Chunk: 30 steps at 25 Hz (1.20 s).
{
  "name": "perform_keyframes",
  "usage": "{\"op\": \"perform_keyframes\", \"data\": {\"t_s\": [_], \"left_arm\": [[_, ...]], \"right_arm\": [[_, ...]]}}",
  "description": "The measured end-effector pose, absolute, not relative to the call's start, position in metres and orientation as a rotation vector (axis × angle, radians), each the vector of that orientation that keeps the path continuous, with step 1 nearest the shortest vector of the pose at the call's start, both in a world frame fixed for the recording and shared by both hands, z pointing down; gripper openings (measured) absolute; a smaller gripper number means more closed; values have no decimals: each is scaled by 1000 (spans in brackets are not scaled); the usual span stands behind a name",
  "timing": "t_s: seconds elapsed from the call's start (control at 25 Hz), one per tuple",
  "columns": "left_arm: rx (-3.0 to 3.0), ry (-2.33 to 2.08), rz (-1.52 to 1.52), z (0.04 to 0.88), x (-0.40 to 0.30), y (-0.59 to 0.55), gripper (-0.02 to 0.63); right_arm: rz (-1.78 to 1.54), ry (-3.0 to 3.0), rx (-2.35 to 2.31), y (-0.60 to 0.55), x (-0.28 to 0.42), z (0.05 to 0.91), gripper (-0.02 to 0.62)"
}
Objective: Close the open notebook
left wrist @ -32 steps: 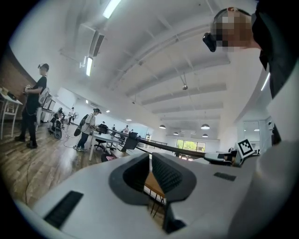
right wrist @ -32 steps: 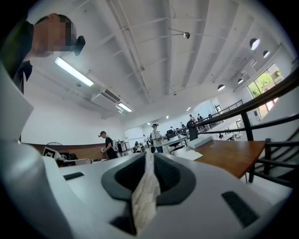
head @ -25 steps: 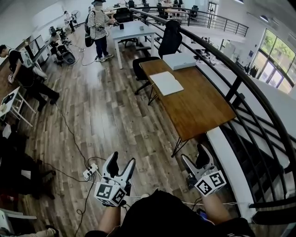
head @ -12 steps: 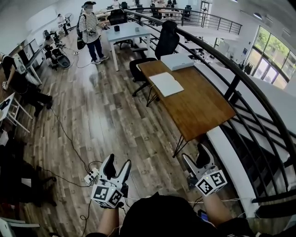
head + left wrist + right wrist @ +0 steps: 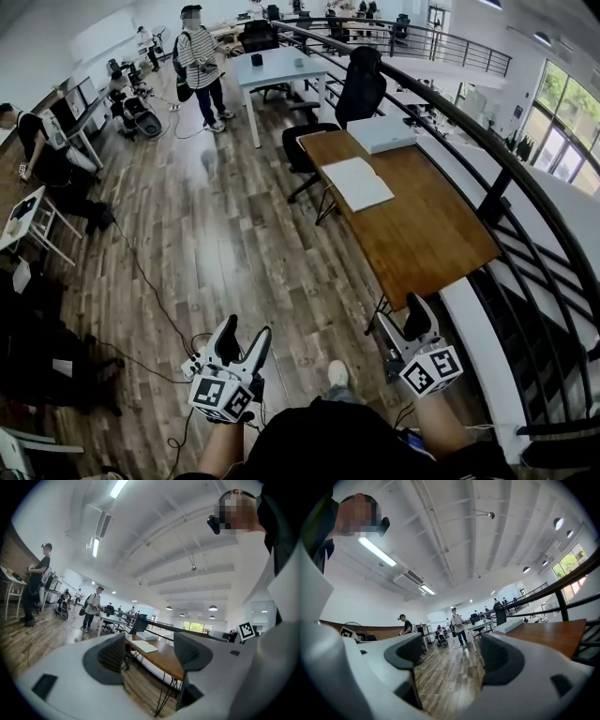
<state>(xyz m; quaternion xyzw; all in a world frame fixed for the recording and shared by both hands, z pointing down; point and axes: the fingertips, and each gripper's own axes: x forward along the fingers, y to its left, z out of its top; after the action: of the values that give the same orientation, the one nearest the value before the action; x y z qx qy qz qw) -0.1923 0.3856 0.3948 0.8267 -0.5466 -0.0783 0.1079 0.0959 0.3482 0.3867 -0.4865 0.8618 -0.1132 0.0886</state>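
A big wood floor (image 5: pixel 216 234) fills the room. A long brown table (image 5: pixel 422 234) stands beside a black railing (image 5: pixel 494 197). The open notebook (image 5: pixel 357 183) lies flat on the far half of the table, near a white box (image 5: pixel 381 133). Both claws are down low over the floor, well apart from the notebook. The left gripper (image 5: pixel 246 336) has its jaws wide apart with nothing between them. The right gripper (image 5: pixel 403 323) is wide apart and empty too.
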Motion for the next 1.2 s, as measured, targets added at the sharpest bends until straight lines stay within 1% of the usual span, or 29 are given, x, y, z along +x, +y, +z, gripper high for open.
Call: {"op": "perform_keyframes", "data": {"t_s": [0.2, 0.44, 0.76, 0.92, 1.2], "left_arm": [[2426, -1655, -221, 386, -185, 341, 314], [2387, -1685, -252, 379, -172, 284, 314], [2328, -1752, -273, 379, -158, 239, 314], [2296, -1775, -270, 384, -156, 224, 313], [2311, -1767, -248, 398, -155, 193, 313]], "right_arm": [[-332, 2590, -1379, 282, 97, 381, 380], [-359, 2579, -1353, 223, 119, 383, 380], [-408, 2596, -1327, 181, 146, 401, 377], [-426, 2602, -1328, 161, 157, 409, 359], [-456, 2617, -1292, 130, 152, 419, 348]]}}
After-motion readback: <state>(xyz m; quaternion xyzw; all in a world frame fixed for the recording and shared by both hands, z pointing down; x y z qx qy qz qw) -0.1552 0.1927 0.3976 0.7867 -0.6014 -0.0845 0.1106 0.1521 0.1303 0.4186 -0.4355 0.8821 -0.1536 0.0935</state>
